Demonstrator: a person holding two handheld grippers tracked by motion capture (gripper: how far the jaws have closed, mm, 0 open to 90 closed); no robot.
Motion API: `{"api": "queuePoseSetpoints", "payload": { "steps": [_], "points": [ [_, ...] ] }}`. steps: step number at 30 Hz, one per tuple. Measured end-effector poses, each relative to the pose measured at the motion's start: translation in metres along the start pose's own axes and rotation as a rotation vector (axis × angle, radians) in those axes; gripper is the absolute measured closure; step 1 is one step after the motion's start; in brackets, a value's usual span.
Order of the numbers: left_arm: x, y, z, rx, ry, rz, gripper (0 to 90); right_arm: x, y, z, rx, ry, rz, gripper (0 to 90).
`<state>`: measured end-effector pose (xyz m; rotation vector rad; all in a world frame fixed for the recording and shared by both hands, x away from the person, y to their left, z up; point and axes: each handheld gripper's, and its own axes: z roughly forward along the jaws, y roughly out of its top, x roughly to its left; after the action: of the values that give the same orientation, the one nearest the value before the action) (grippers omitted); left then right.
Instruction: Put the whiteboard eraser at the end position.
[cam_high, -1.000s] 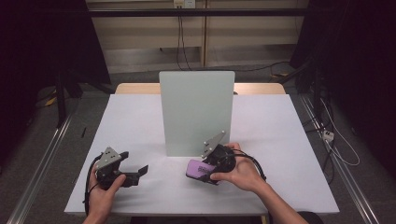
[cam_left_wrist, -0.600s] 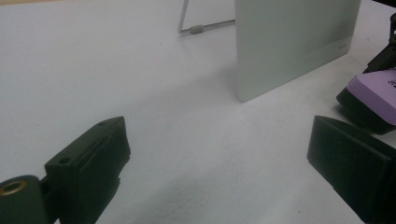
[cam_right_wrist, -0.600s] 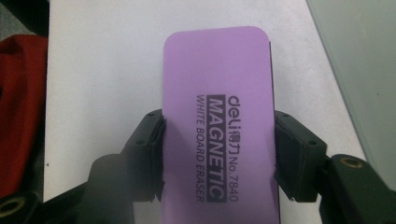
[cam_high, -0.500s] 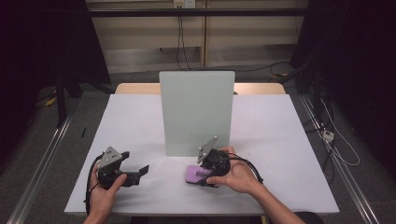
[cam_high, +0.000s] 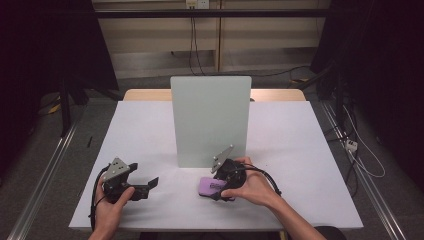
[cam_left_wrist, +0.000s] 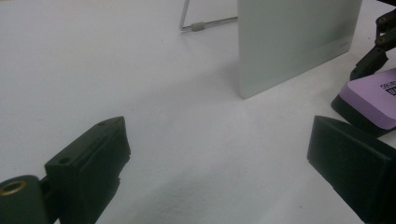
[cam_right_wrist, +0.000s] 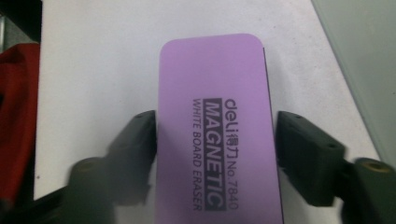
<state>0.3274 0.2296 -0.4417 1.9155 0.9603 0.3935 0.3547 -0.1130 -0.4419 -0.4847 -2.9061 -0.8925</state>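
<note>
From above, both hands rest low near the table's (cam_high: 150, 125) front edge, right gripper (cam_high: 216, 189) over the purple eraser (cam_high: 207, 185) before the upright board (cam_high: 210, 120). Left gripper (cam_left_wrist: 219, 163) gapes empty. Right gripper's jaws have just been opening, flanking the eraser, a gap on one side; it reads "deli MAGNETIC WHITE BOARD ERASER No.7840".

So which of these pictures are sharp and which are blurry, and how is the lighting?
High view: evenly lit white table, dark surroundings, everything fairly sharp. Left gripper view: its own jaws are soft in the foreground, while the upright board is crisper and casts a faint shadow. Right gripper view: the print on the purple eraser reads clearly, but one jaw is smeared as the jaws have just been opening.
</note>
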Motion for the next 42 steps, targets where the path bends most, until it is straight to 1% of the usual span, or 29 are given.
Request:
{"api": "queuePoseSetpoints", "payload": {
  "steps": [1, 3, 6, 9, 11, 13, 14, 16, 17, 18, 21, 23, 25, 26, 28, 29, 31, 34, 38, 40, 42],
  "points": [
    [0.0, 0.0, 0.0, 0.0, 0.001, 0.003, 5.4, 0.0, 0.0, 0.0, 0.0, -0.003, 0.003, 26.6],
    [0.0, 0.0, -0.001, 0.0, -0.001, 0.001, 5.4, 0.0, 0.0, 0.0, -0.016, -0.026, 0.008, 20.8],
    [-0.001, 0.0, -0.001, -0.001, -0.005, 0.004, 5.4, -0.002, 0.0, -0.004, -0.05, -0.052, 0.038, 14.1],
    [0.0, 0.0, -0.001, 0.001, -0.006, 0.006, 5.4, -0.004, -0.001, -0.008, -0.082, -0.064, 0.064, 10.6],
    [0.0, 0.0, -0.001, 0.003, -0.005, 0.007, 5.4, -0.005, -0.002, -0.009, -0.092, -0.064, 0.083, 10.4],
    [0.0, 0.0, -0.001, 0.004, -0.006, 0.008, 5.4, -0.006, -0.003, -0.009, -0.102, -0.066, 0.088, 7.7],
    [0.0, 0.0, -0.001, 0.001, -0.003, 0.002, 5.4, -0.006, -0.003, -0.01, -0.106, -0.065, 0.09, 8.2],
    [0.0, 0.0, -0.002, 0.001, -0.002, -0.003, 5.4, -0.006, -0.003, -0.011, -0.112, -0.082, 0.099, 8.7],
    [0.0, 0.0, -0.002, 0.001, -0.002, 0.003, 5.4, -0.006, -0.003, -0.012, -0.117, -0.078, 0.103, 8.6],
    [0.0, 0.0, -0.002, -0.004, -0.002, -0.001, 5.4, -0.006, -0.003, -0.013, -0.122, -0.081, 0.107, 8.3],
    [0.0, 0.0, -0.002, 0.001, 0.0, 0.006, 5.4, -0.005, -0.003, -0.017, -0.142, -0.115, 0.109, 8.1],
    [0.001, 0.0, -0.002, 0.002, 0.0, 0.0, 5.4, -0.006, -0.004, -0.02, -0.153, -0.131, 0.136, 8.3],
    [0.001, 0.0, -0.001, 0.001, 0.002, -0.002, 5.4, -0.005, -0.007, -0.022, -0.181, -0.128, 0.15, 8.3],
    [0.001, 0.0, -0.001, 0.002, 0.003, 0.0, 5.4, -0.005, -0.009, -0.023, -0.186, -0.136, 0.154, 8.3],
    [0.0, 0.0, -0.002, -0.002, 0.003, 0.0, 5.4, -0.003, -0.012, -0.025, -0.194, -0.173, 0.16, 8.4],
    [0.0, 0.0, -0.002, -0.004, 0.002, -0.001, 5.4, -0.003, -0.014, -0.026, -0.202, -0.189, 0.173, 8.4],
    [0.001, 0.0, -0.002, -0.004, 0.006, 0.003, 5.4, -0.003, -0.018, -0.028, -0.224, -0.202, 0.188, 8.7],
    [0.001, 0.0, -0.002, -0.006, 0.008, -0.005, 5.4, -0.003, -0.023, -0.031, -0.243, -0.224, 0.211, 9.5],
    [0.002, 0.0, -0.002, -0.009, 0.013, -0.01, 5.4, -0.003, -0.029, -0.035, -0.281, -0.273, 0.234, 9.1],
    [0.002, 0.001, -0.002, -0.004, 0.014, -0.002, 5.4, -0.002, -0.033, -0.037, -0.296, -0.298, 0.249, 8.5],
    [0.003, 0.002, -0.001, -0.008, 0.015, 0.0, 5.4, -0.002, -0.038, -0.039, -0.309, -0.333, 0.259, 8.5]
  ]
}}
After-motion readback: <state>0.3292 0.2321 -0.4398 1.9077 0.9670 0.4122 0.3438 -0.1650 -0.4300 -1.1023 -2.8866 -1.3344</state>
